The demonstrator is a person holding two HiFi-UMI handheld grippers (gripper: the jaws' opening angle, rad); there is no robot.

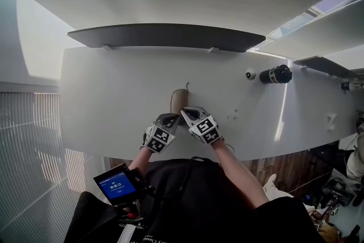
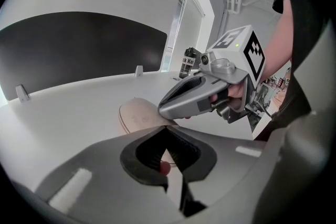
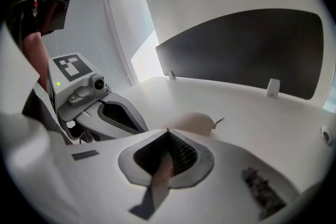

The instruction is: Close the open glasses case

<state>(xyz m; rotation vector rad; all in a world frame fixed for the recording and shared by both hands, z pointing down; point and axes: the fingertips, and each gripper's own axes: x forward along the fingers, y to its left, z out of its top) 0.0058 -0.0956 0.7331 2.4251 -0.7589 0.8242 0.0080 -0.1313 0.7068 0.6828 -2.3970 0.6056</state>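
A white curved tabletop (image 1: 114, 94) is seen in a pale room, with a dark curved panel (image 1: 165, 36) raised along its far edge and window blinds (image 1: 34, 122) at the left. The tan glasses case (image 1: 179, 101) is laid near the middle of the near edge and is met at its near end by both grippers. The left gripper (image 2: 165, 126) is shown with its jaws drawn together to a point at the case's rim. The right gripper (image 3: 168, 130) is likewise brought together, its tip set against the case's top. Whether a lip of the case is nipped by either cannot be told.

The lid appears lowered, or nearly so. The main risk is judged to be a slide: if the case is pressed off-centre by such narrow tips, it may be skidded toward the far edge on the smooth surface, or the lid may be left unlatched.

Nothing is placed in the way. A black canister (image 1: 276, 74) and a small white round fitting (image 1: 250, 74) are set well apart from the case, toward the far right corner.
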